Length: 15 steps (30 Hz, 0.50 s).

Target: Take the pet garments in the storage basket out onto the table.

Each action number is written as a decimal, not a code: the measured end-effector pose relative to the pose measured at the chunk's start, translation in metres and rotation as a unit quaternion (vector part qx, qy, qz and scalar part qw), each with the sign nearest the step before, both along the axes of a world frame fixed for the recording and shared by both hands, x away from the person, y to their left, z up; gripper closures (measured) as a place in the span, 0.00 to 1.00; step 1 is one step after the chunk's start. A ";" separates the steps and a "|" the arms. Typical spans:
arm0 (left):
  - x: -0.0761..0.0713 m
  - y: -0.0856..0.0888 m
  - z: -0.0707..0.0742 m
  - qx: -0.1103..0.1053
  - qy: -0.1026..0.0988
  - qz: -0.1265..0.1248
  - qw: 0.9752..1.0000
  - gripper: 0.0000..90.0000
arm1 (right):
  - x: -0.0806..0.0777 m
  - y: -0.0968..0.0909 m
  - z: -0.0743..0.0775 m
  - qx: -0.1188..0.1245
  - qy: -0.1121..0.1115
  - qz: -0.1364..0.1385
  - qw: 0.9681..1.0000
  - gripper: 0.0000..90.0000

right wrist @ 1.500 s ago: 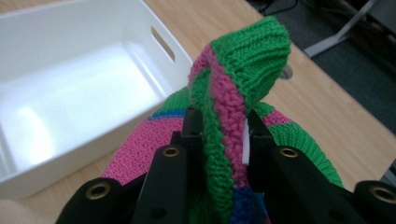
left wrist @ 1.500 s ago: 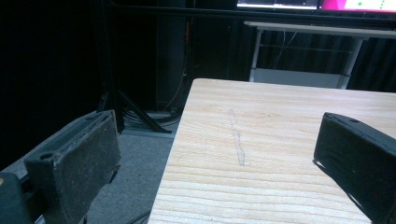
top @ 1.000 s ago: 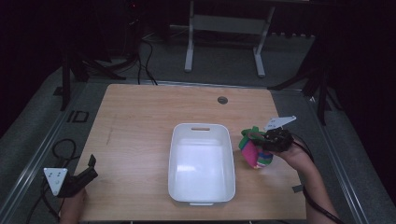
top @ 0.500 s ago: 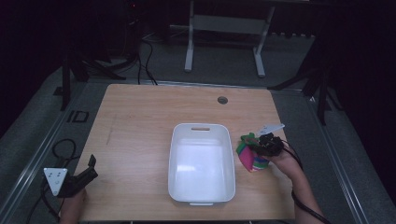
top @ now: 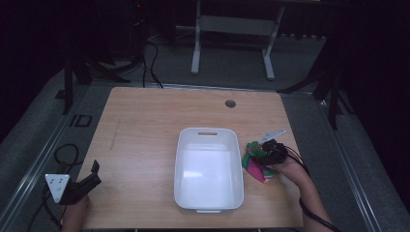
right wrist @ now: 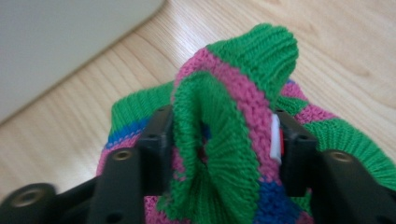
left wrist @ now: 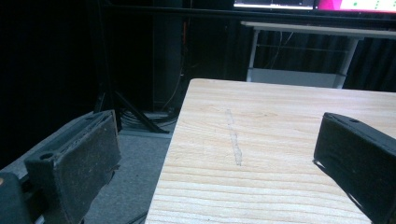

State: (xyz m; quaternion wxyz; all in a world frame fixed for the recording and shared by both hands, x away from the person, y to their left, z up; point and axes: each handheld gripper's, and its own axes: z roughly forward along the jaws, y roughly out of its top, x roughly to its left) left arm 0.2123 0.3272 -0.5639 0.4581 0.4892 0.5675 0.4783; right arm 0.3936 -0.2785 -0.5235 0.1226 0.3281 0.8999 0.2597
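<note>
From my seat at the controls, the left gripper [left wrist: 219, 163] stood wide open, its two black jaws rising from the bottom corners with nothing between them. The left jaw hung out past the table's edge, over the grey floor [left wrist: 135, 186], while the right jaw sat above the wooden table [left wrist: 261, 140]. Between them I saw bare, pale wood grain, crossed by a faint scuff mark [left wrist: 233, 137] running away from me. Beyond the table's far edge the room was dark; a white metal stand [left wrist: 299, 70] stood there, and two lit screens [left wrist: 317, 4] glowed along the top.
</note>
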 end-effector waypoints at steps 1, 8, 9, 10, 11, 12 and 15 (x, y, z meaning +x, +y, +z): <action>0.000 0.000 0.000 0.000 0.000 0.000 1.000 0.01 | -0.002 0.000 0.003 0.002 -0.004 0.001 1.000 0.48; 0.000 0.000 0.000 -0.001 0.000 0.001 1.000 0.01 | -0.011 -0.009 0.029 0.033 -0.030 -0.003 0.999 0.31; 0.000 0.000 0.000 -0.001 0.000 0.001 1.000 0.01 | -0.013 -0.011 0.033 0.041 -0.035 -0.005 0.999 0.28; 0.000 0.000 0.000 -0.001 0.000 0.002 1.000 0.01 | -0.015 -0.014 0.037 0.050 -0.040 -0.009 0.998 0.25; 0.000 0.000 0.000 -0.001 0.000 0.001 1.000 0.01 | -0.017 -0.018 0.042 0.064 -0.046 -0.011 0.997 0.25; 0.000 0.000 0.000 -0.001 0.000 0.002 1.000 0.01 | -0.020 -0.022 0.046 0.071 -0.055 -0.018 0.996 0.23; 0.000 0.000 0.000 -0.001 0.000 0.001 1.000 0.01 | -0.027 -0.034 0.052 0.094 -0.064 -0.033 0.993 0.23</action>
